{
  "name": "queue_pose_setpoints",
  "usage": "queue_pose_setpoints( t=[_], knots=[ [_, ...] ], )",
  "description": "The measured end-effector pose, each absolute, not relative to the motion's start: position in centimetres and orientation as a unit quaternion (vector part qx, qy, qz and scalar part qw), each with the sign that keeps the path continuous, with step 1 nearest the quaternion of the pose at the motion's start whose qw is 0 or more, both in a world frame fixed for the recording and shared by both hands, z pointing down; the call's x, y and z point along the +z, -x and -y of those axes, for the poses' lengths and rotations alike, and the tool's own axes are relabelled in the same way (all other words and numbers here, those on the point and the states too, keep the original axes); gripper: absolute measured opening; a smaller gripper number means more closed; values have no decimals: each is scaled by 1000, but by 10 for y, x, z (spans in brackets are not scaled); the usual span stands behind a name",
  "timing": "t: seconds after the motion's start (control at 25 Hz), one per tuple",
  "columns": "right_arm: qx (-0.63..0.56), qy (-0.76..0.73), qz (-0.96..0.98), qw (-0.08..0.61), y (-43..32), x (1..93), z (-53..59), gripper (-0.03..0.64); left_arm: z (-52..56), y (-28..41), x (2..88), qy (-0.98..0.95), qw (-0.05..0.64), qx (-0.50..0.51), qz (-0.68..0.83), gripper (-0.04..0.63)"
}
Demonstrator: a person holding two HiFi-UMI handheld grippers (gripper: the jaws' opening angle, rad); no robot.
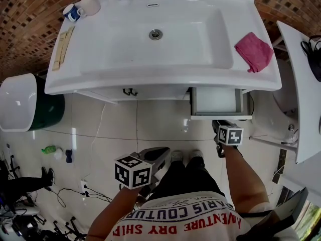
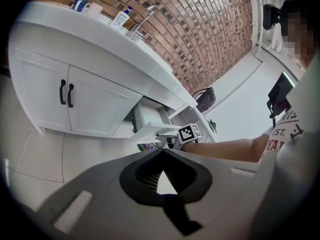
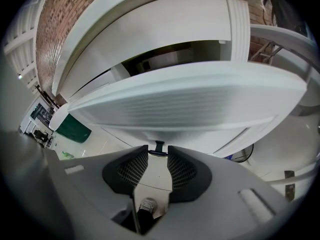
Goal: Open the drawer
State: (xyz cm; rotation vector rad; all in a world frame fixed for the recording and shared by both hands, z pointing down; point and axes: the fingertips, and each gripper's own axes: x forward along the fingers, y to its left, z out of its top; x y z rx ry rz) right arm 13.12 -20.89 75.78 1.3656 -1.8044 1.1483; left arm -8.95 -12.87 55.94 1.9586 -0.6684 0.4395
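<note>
The white drawer (image 1: 218,102) stands pulled out from under the right end of the sink vanity (image 1: 75,82). My right gripper (image 1: 219,125) reaches to its front panel (image 3: 185,104), and its jaws are shut on the small dark drawer handle (image 3: 159,147) at the panel's lower edge. The left gripper view shows the drawer (image 2: 150,129) and my right gripper (image 2: 169,140) from the side. My left gripper (image 1: 159,154) hangs low over the floor, well left of the drawer. Its fingertips meet with nothing between them (image 2: 162,152).
A pink cloth (image 1: 254,50) lies on the right of the sink top, two cups (image 1: 80,8) at the back left. Cabinet doors with black handles (image 2: 66,93) are left of the drawer. A white and green bin (image 1: 22,103) stands left, a white unit (image 1: 303,89) right.
</note>
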Motion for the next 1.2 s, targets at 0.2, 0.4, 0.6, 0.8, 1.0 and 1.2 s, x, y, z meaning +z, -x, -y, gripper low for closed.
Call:
queue_pose_setpoints(
  t=[0.2,0.4,0.6,0.8,1.0,1.2],
  knots=[
    [431,-514,679,298,-131,757,201,127,121,85,559,-807,492,182,270,-8],
    [433,-519,675,296,-131,757,193,127,117,86,559,-807,492,183,271,-6],
    [431,-522,673,297,-131,758,185,126,114,89,562,-804,493,186,275,-6],
    [431,-518,674,303,-129,758,176,126,111,88,561,-805,493,187,272,-6],
    [434,-517,671,306,-129,759,165,127,107,86,559,-807,493,187,266,-6],
    [436,-522,666,306,-130,758,165,127,107,88,558,-807,493,186,266,-7]
  ],
)
